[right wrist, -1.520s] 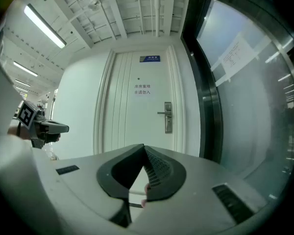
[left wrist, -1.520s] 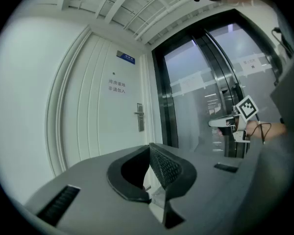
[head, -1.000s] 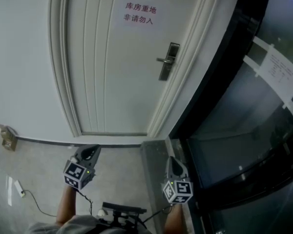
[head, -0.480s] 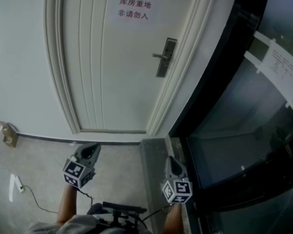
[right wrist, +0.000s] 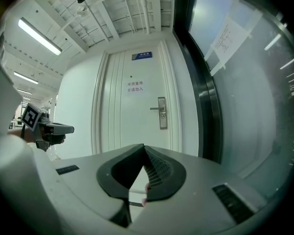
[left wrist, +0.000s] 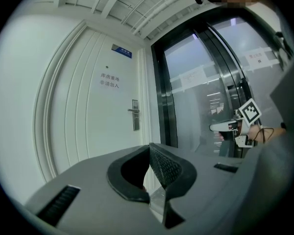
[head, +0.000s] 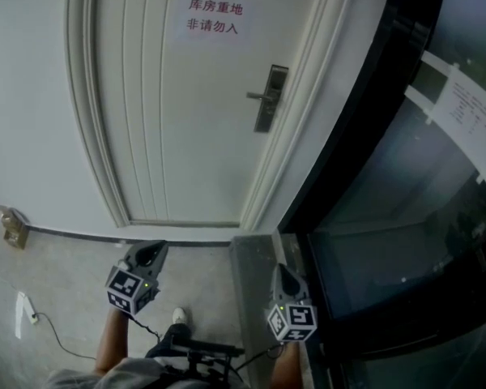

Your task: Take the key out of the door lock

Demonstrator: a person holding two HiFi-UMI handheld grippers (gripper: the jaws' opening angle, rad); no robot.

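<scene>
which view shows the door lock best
The head view: the door lock is largest there, its lever plain, though tilted. The right gripper view shows it upright but smaller; the left gripper view smallest, at an angle.

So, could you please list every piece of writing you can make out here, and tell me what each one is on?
"库房重地" above "非请勿入": red characters on the white paper sign stuck on the door.
Blue plate above the door: lettering too small to read.
Printed sheet taped to the glass wall: print too small and blurred to read.
</scene>
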